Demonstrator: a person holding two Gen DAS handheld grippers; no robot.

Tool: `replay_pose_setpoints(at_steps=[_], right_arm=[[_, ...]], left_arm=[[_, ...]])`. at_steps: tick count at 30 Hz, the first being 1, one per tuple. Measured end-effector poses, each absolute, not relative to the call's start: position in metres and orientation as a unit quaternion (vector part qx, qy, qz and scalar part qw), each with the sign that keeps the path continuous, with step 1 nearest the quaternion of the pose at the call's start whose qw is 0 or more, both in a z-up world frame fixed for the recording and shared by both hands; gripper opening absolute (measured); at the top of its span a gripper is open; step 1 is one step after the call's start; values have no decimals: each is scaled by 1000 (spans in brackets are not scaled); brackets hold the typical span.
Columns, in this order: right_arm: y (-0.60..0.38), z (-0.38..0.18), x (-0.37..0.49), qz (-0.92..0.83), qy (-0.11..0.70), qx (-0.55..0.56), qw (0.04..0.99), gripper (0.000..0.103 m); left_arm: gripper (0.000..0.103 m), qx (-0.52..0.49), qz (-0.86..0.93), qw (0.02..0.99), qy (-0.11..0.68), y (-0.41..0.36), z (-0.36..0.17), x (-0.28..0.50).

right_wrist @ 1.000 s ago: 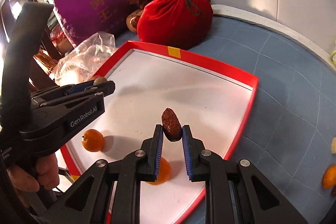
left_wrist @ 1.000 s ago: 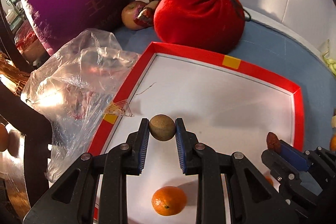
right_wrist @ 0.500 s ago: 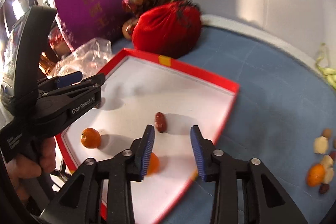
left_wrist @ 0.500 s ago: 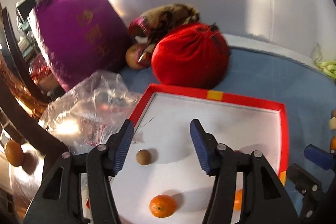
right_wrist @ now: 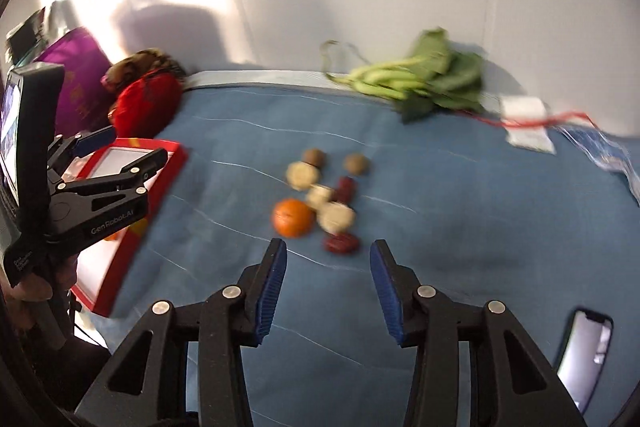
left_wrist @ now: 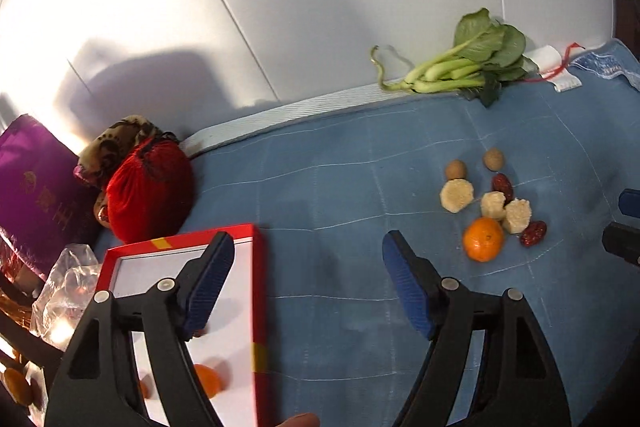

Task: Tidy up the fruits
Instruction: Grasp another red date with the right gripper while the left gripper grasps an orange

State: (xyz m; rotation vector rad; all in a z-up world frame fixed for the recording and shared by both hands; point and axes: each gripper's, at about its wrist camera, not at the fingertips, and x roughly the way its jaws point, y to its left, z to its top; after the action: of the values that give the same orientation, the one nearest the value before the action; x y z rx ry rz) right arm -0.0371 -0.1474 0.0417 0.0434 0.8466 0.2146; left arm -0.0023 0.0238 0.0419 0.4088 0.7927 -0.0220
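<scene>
Both tongs had left the red tray [left_wrist: 258, 291], opening, empty; left tongs [right_wrist: 120, 163] read "GenRobot.AI"; blue mat [right_wrist: 440, 195] beside tray.

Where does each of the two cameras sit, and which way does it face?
Left wrist: on the left tongs, jaws opening and empty, facing down over the blue cloth and red-rimmed tray; a fingertip shows at the bottom edge.
Right wrist: on the right tongs, jaws opening and empty, facing the fruit pile; a hand grips the left tongs.
Shared: pile, tray, greens.

A red pouch [left_wrist: 150, 189] beside a purple cushion [left_wrist: 36, 183]; a phone [right_wrist: 584, 359] lies on the blue cloth [left_wrist: 340, 187].
</scene>
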Motion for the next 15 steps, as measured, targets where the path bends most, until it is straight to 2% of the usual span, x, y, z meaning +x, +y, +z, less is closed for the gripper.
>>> replay_pose_setpoints(at_steps=[8, 15], right_arm=[[-191, 5, -32, 95, 441, 45, 891, 45], [-153, -7, -5, 133, 456, 31, 879, 45]], left_arm=[[77, 195, -19, 859, 473, -1, -6, 17], [77, 191, -29, 859, 474, 5, -4, 18]])
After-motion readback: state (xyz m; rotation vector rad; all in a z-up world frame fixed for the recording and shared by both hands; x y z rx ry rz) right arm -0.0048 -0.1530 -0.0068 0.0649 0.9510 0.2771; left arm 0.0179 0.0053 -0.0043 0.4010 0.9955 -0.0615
